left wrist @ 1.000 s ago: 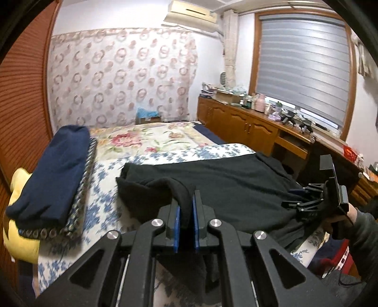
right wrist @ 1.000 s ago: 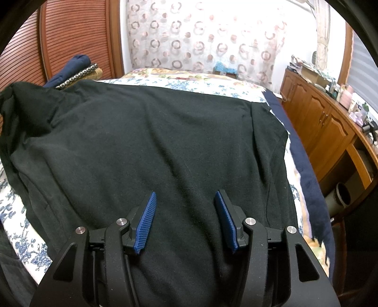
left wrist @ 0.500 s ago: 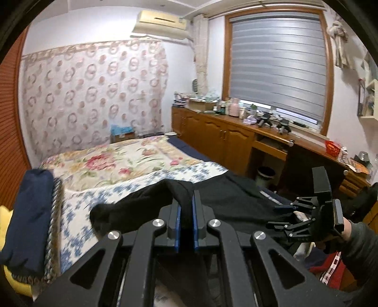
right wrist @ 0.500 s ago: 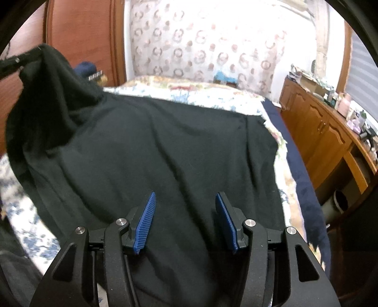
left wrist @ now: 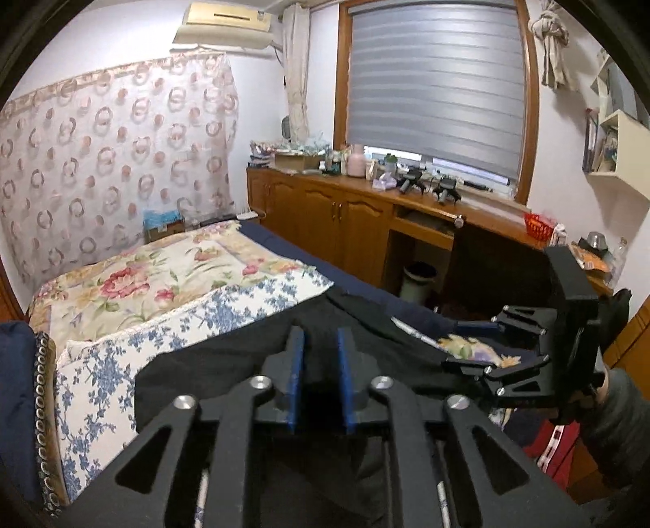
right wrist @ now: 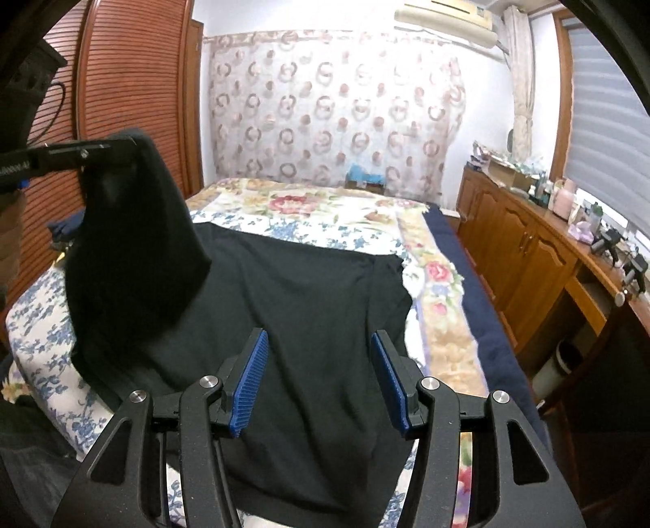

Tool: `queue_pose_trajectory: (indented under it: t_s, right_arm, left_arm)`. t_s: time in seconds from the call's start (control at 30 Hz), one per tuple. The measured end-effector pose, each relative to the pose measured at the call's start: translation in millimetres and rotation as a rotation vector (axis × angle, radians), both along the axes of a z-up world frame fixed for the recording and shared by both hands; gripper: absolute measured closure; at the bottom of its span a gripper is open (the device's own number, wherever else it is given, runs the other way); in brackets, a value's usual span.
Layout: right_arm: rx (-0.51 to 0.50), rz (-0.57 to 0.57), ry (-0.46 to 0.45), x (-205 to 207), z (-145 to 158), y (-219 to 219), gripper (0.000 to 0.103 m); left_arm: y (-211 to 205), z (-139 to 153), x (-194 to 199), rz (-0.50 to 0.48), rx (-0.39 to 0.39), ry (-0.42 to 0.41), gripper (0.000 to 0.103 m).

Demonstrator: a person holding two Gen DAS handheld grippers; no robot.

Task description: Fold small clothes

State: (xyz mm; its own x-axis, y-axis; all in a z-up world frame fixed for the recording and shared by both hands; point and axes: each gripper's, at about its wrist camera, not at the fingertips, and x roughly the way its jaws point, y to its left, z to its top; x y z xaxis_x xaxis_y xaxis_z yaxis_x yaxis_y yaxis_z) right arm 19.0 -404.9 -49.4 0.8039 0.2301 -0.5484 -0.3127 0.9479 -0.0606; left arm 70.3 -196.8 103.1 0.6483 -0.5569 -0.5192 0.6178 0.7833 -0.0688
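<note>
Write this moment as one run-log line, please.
left gripper: jaws just opening, black garment corner between | right gripper: open above garment | fold: unfinished

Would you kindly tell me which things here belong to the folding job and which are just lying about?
Job: black garment; floral bedspread beneath it.
Lying about: waste bin; red basket; pink bottle; air conditioner.
</note>
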Motion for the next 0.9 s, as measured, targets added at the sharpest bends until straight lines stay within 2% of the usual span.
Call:
queue_pose_trajectory:
  t_s: [0.07, 0.3, 0.63, 0.9]
  right_arm:
    - [0.001, 0.005, 0.013, 3.0, -2.8, 3.0, 0.049]
    - [0.018, 0.051, 0.049, 16.8, -7.7, 17.4, 0.049]
    - [0.036, 0.178, 0.093, 25.5, -11.7, 70.3, 0.049]
    - [-0.007, 0.265, 0.153, 27.2, -27.2, 111.3, 0.049]
  left_arm:
    - [3.3, -4.1, -0.6, 0.011, 0.007, 0.000, 0.064]
    - [35.9, -23.7, 3.1, 0.082, 0.004, 0.044, 0.050]
    - [84.8, -56.9, -5.0, 0.210, 0.015, 0.063, 0.050]
    - [102.2, -69.3, -5.0, 0.261, 0.019, 0.074, 0.050]
